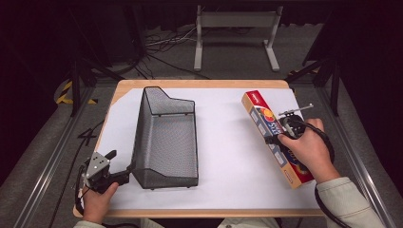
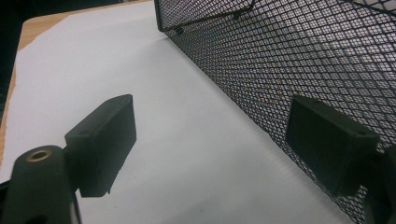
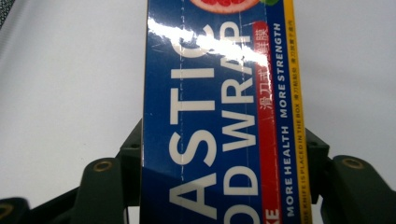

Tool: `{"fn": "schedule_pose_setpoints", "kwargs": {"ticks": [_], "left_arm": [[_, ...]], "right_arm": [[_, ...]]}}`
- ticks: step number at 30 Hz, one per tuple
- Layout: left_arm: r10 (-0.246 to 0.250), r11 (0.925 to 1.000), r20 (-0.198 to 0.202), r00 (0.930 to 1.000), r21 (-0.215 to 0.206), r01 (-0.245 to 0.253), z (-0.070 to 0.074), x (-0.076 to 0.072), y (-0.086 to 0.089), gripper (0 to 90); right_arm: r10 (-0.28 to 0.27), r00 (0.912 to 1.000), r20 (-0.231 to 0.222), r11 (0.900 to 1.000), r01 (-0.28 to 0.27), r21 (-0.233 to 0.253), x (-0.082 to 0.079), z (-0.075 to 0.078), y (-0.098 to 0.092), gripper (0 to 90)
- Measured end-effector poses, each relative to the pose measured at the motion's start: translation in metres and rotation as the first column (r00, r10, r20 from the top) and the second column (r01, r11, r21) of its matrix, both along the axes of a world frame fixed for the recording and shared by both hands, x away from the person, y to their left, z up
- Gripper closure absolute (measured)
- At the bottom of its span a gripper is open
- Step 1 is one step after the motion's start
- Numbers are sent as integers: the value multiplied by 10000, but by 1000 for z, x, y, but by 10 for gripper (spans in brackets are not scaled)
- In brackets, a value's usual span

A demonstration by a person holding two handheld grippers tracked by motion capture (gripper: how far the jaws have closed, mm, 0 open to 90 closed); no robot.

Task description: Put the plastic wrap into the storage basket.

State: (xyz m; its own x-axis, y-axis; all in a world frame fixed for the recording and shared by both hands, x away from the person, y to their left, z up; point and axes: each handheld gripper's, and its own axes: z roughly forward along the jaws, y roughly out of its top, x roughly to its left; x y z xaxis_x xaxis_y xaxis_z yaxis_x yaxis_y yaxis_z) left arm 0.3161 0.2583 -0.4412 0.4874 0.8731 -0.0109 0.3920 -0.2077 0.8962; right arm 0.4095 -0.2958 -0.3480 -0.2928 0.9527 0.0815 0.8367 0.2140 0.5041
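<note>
Nearest the person, at the front left corner of the table (image 1: 204, 83), the left gripper (image 1: 124, 169) sits in the left hand (image 1: 97, 202) with its jaws spread apart; in the left gripper view one jaw hangs over the white sheet (image 2: 154, 116) while the other lies against the outside of the black mesh basket (image 2: 299, 65), at its lower wall. The high view places that gripper at the basket's (image 1: 166, 137) near left corner, with nothing between the jaws but the mesh side. To the right, the right hand (image 1: 306, 147) holds the right gripper (image 1: 277, 138) over a long plastic wrap box (image 1: 275, 137) that lies flat on the white sheet (image 1: 223, 142), running at a slant from the near right towards the far middle. In the right gripper view the jaws stand on either side of the box (image 3: 219, 116), close against its long edges, clamped on it. The box lies well apart from the basket, on the table's right half. Beyond the table, a grey metal stand (image 1: 236, 33) rests on the floor among dark cables (image 1: 161, 47).
</note>
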Motion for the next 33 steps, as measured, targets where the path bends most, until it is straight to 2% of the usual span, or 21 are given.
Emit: {"fn": "schedule_pose_setpoints", "kwargs": {"ticks": [3, 10, 12, 13, 16, 26, 29, 31, 33], "left_arm": [[10, 10000, 29, 10000, 7, -10, 0, 0, 0, 173], [40, 10000, 29, 10000, 25, -40, 0, 0, 0, 173], [46, 10000, 32, 10000, 37, -46, 0, 0, 0, 173], [58, 10000, 42, 10000, 38, -58, 0, 0, 0, 173], [69, 10000, 54, 10000, 34, -70, 1, 0, 0, 173], [57, 10000, 81, 10000, 11, -57, 0, 0, 1, 173], [50, 10000, 107, 9999, 9, -50, 1, 0, 1, 173], [42, 10000, 85, 10000, -1, -42, 1, 0, 1, 173], [36, 10000, 101, 9999, 3, -36, 1, 0, 1, 173]], "right_arm": [[-5, 10000, 56, 9999, 5, 125, 0, 8, -1, 399], [-38, 9997, 251, 10000, 36, 83, -1, 21, 2, 399], [-78, 9996, 261, 9998, 74, 166, -2, 23, 3, 398], [-169, 9994, 306, 9990, 156, 410, -3, 27, 6, 398], [-192, 9991, 382, 9986, 172, 506, -4, 30, 11, 398], [450, 9984, 336, 9976, -467, 511, -8, 45, 49, 398], [767, 9965, 318, 9952, -784, 581, -10, 48, 67, 398], [813, 9962, 324, 9949, -830, 567, -10, 49, 71, 398], [1052, 9934, 457, 9925, -1078, 579, -11, 49, 82, 398]]}}
